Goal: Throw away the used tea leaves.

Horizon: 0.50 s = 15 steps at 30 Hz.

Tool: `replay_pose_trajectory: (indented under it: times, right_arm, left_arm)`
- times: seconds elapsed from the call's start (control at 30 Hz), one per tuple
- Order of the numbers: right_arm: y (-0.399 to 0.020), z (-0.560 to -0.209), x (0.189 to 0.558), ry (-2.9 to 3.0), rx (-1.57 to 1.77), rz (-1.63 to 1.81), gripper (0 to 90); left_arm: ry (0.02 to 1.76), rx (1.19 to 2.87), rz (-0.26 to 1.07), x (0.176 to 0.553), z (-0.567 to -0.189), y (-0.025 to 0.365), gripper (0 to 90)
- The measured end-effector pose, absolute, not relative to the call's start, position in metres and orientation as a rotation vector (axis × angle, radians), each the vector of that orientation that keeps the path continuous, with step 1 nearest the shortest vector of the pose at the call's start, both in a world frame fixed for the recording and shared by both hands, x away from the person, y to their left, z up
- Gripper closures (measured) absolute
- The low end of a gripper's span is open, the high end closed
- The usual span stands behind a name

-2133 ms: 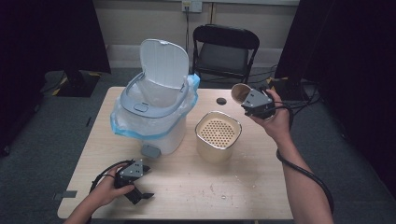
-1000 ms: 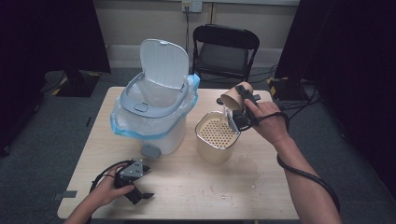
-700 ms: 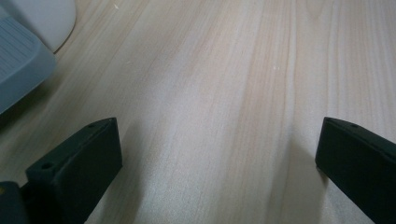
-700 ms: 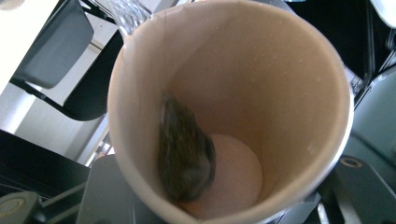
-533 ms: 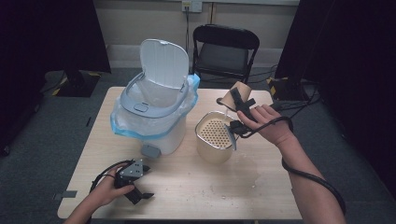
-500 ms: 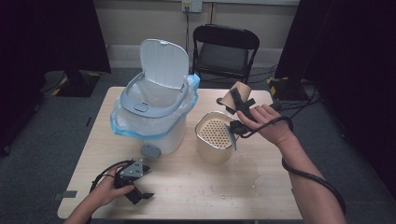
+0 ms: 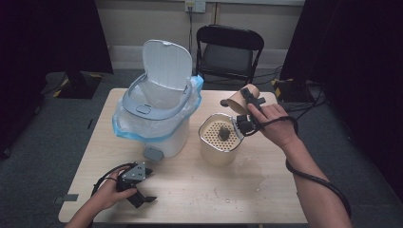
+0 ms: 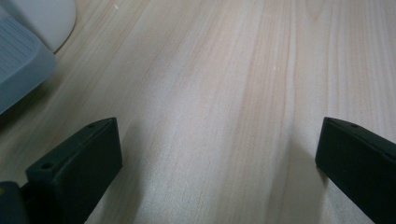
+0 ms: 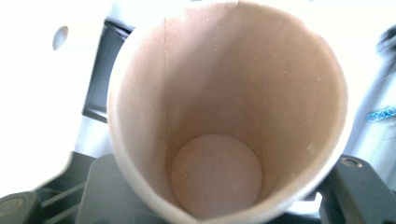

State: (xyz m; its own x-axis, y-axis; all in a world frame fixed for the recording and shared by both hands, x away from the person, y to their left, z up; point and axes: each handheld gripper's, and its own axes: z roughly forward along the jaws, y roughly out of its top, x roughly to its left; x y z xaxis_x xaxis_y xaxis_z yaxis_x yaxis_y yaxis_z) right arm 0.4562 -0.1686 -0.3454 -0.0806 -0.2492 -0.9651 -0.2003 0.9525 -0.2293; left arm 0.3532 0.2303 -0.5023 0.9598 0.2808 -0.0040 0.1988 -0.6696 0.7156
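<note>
Above strainer [image 7: 219, 138], right gripper [image 7: 246, 110] clamping tipped cup [image 7: 236, 101]

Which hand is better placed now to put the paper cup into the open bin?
Right. The right gripper already holds the empty paper cup beside the open bin. The left gripper rests open on the table's near edge.
</note>
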Motion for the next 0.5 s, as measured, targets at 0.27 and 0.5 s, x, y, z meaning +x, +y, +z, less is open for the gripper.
replay_pose_trajectory:
  times: [0.27, 0.5]
  right_arm:
    - [-0.173, -0.333, 0.464, 1.831, -0.158, 0.167, 40.9]
    - [-0.174, -0.333, 0.467, 1.972, 0.011, 0.317, 40.9]
  left_arm:
    - [0.335, 2.322, 0.137, 0.353, -0.502, 0.23, 0.0]
    - [0.34, 2.322, 0.136, 0.353, -0.502, 0.23, 0.0]
